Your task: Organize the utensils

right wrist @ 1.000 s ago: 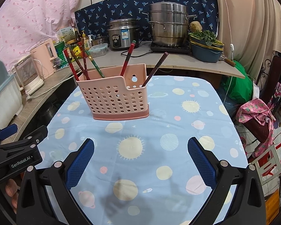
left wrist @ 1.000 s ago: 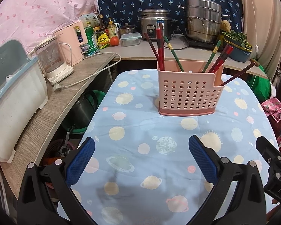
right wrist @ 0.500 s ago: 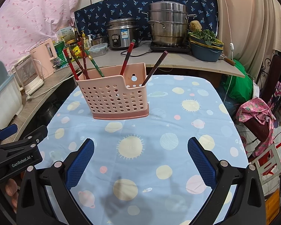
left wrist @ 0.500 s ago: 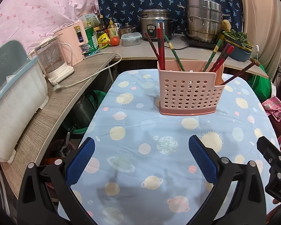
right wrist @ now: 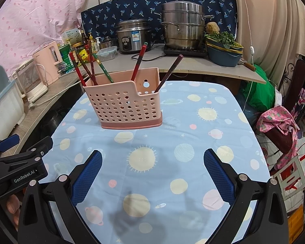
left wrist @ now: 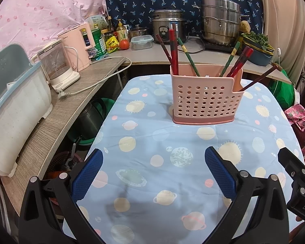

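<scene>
Jaws on both grippers gape empty over tabletop [left wrist: 144, 134]; careless grab could tip light holder [left wrist: 205, 99] w/ chopsticks [left wrist: 173, 50].

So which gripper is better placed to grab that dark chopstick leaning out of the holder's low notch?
Right, probably. The dark chopstick leans toward the open right gripper, at the holder's right end.

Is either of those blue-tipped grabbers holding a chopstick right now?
No. Both the left gripper and the right gripper hover open and empty, while the chopsticks stand in the pink holder.
</scene>
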`<action>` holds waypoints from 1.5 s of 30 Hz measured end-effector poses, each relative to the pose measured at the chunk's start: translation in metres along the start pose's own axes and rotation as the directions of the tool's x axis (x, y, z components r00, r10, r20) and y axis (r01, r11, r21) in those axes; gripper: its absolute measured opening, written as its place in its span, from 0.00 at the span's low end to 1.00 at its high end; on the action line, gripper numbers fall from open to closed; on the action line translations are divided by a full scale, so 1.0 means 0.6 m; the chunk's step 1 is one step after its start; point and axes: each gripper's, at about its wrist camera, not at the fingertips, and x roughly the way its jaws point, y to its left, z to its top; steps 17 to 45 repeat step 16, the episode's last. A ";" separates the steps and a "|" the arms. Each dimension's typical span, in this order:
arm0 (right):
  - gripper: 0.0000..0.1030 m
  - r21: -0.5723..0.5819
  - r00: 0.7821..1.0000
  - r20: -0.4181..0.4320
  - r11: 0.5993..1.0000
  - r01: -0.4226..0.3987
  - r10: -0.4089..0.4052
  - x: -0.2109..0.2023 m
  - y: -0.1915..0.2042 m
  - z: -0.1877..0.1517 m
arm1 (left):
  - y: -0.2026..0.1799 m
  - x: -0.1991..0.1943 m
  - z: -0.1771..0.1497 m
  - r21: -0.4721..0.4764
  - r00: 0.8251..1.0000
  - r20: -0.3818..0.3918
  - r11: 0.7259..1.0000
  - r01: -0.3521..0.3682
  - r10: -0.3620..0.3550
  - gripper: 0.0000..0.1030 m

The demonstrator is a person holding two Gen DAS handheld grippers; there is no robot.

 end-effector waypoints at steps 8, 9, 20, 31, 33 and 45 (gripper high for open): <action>0.94 0.011 1.000 -0.002 1.000 -0.008 0.008 0.004 0.001 -0.004 | 0.004 0.002 -0.002 -0.001 1.000 -0.003 1.000 0.000 0.000 0.93; 0.94 0.011 1.000 -0.002 1.000 -0.006 0.006 0.005 0.001 -0.004 | 0.003 0.002 -0.002 -0.001 1.000 -0.001 1.000 -0.001 0.001 0.93; 0.94 0.005 1.000 0.003 1.000 0.000 0.000 0.003 0.008 -0.004 | 0.002 0.002 -0.004 0.009 1.000 0.020 1.000 -0.006 0.006 0.93; 0.94 0.005 1.000 0.003 1.000 0.000 0.000 0.003 0.008 -0.004 | 0.002 0.002 -0.004 0.009 1.000 0.020 1.000 -0.006 0.006 0.93; 0.94 0.005 1.000 0.003 1.000 0.000 0.000 0.003 0.008 -0.004 | 0.002 0.002 -0.004 0.009 1.000 0.020 1.000 -0.006 0.006 0.93; 0.94 0.005 1.000 0.003 1.000 0.000 0.000 0.003 0.008 -0.004 | 0.002 0.002 -0.004 0.009 1.000 0.020 1.000 -0.006 0.006 0.93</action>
